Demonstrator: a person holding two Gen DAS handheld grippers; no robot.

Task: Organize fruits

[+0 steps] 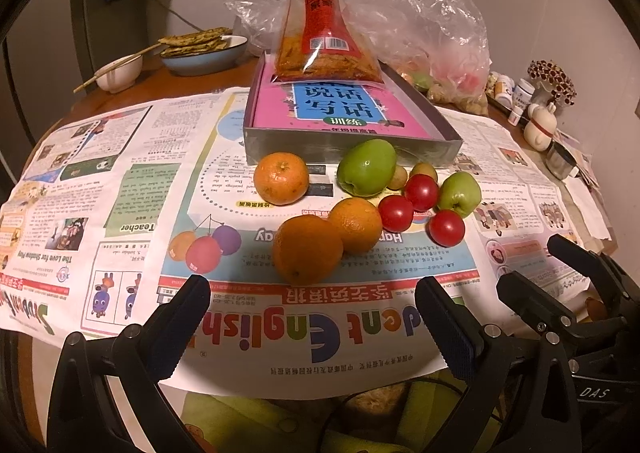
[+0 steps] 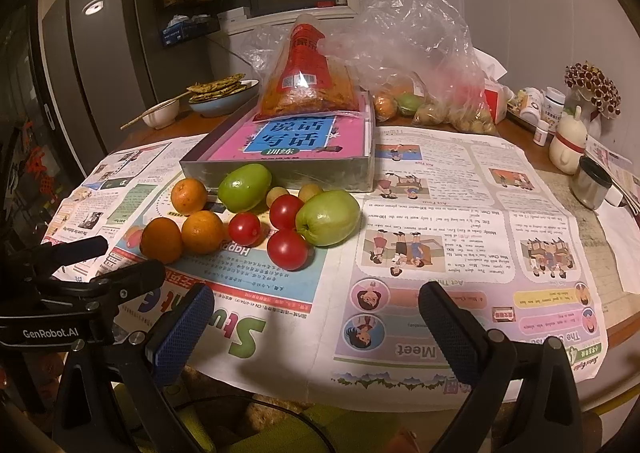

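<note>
Fruit lies loose on a newspaper [image 1: 120,189] in front of a grey box. There are three oranges [image 1: 307,249], two green fruits [image 1: 366,168], three red tomatoes [image 1: 447,227] and two small yellowish fruits [image 1: 398,177]. My left gripper [image 1: 312,287] is open and empty just in front of the nearest orange. My right gripper [image 2: 316,301] is open and empty, short of the tomatoes [image 2: 287,249] and the nearer green fruit [image 2: 328,217]. The right gripper also shows in the left wrist view [image 1: 540,273].
A grey box [image 1: 352,147] holds a pink book [image 1: 340,109] with a snack bag [image 1: 324,41] on top. Plastic bags of fruit [image 2: 432,93] stand behind. Two bowls [image 1: 204,57] with chopsticks are at the back left. Bottles, a figurine [image 2: 568,141] and a metal cup [image 2: 592,183] are at the right.
</note>
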